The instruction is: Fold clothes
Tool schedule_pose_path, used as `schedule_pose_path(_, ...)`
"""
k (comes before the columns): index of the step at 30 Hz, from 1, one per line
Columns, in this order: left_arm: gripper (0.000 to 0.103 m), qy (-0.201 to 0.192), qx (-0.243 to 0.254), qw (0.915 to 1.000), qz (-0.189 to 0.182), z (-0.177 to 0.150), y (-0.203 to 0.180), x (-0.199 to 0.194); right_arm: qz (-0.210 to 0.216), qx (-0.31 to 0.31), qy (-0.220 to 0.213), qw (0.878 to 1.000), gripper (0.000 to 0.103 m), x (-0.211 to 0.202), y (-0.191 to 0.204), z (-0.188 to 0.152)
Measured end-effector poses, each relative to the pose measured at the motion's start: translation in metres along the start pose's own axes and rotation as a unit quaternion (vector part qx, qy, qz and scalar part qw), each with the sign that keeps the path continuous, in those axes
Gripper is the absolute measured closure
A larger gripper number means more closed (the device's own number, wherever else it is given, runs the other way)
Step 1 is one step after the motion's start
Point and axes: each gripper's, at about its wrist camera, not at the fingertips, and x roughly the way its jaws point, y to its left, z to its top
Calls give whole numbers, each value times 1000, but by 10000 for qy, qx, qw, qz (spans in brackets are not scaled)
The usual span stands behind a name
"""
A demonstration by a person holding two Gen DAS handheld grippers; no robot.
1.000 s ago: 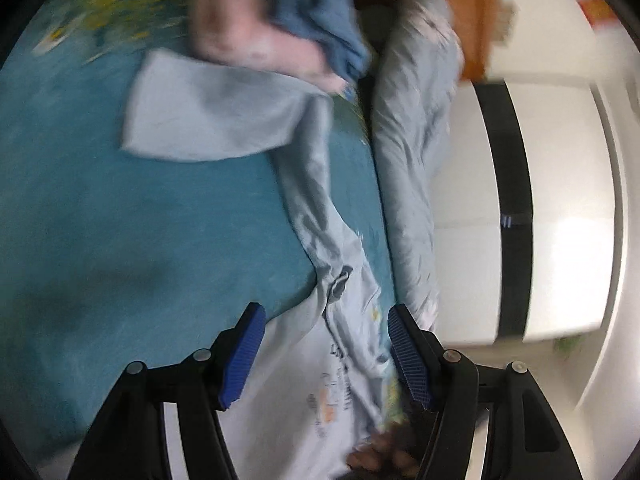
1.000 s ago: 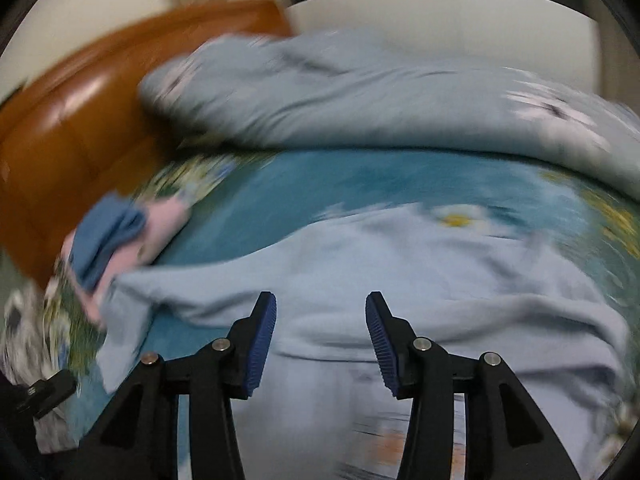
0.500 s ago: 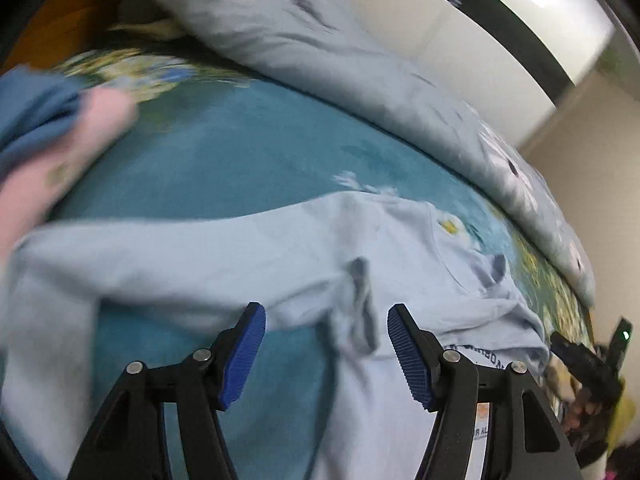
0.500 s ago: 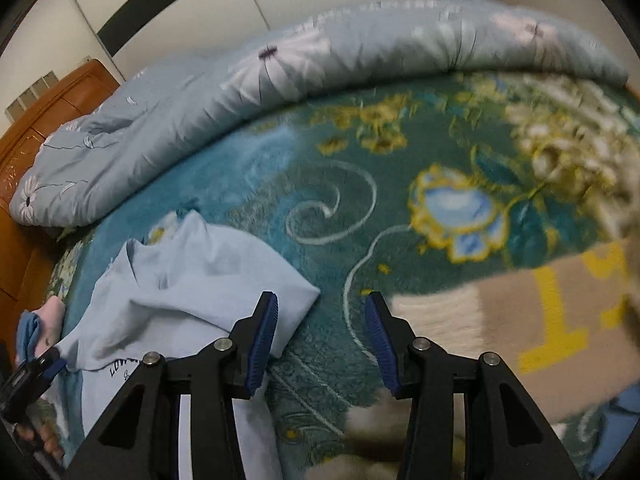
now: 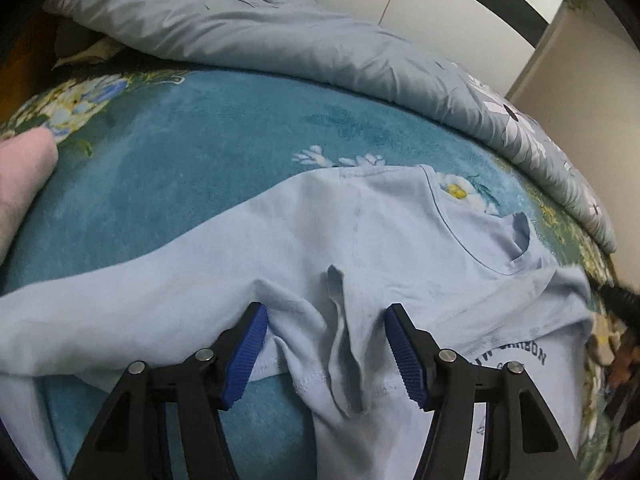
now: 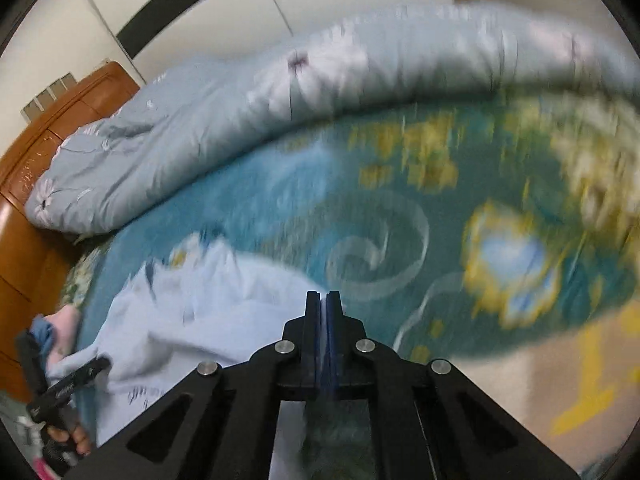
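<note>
Nearby, quilt (image 5: 320,44) beside shirt (image 5: 280,248); left tongs (image 5: 324,354) closing astride wrinkle, right tongs (image 6: 323,300) clenched.

A home bedroom: a bed spread with a teal floral blanket (image 5: 192,168), a grey-blue flowered duvet (image 5: 280,40) bunched along its far side, a wooden headboard (image 6: 48,152) at far left, and white wardrobe doors (image 6: 200,4) with a dark stripe behind.
</note>
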Motion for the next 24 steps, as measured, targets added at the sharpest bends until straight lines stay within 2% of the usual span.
schedule_pose_path(3, 38, -45, 191, 9997, 162, -2, -6, 5, -268, -214, -64, 9994, 101, 4, 5, 20)
schedule_pose_path(6, 38, -88, 259, 9994, 195, -3, -7, 5, -651, -352, 142, 9972, 101, 24, 8, 18)
schedule_pose_path(9, 38, -89, 163, 9998, 104, -1, -4, 6, -855, -221, 208, 9959, 101, 37, 0, 11)
schedule_pose_path(12, 38, -140, 87, 9997, -165, 2, -1, 2, -813, -110, 71, 9966, 100, 34, -2, 9)
schedule_pose_path(15, 38, -99, -285, 9966, -767, 8, 12, 1, -765, 9, -124, 9970, 100, 19, -3, 8)
schedule_pose_path(18, 38, -66, -552, 9915, -1174, 12, 23, 1, -691, 102, -260, 9972, 100, 2, -4, 3)
schedule_pose_path(24, 39, -129, -293, 9909, -1308, 18, 6, -8, -314, 393, -243, 9984, 100, -24, -10, -17)
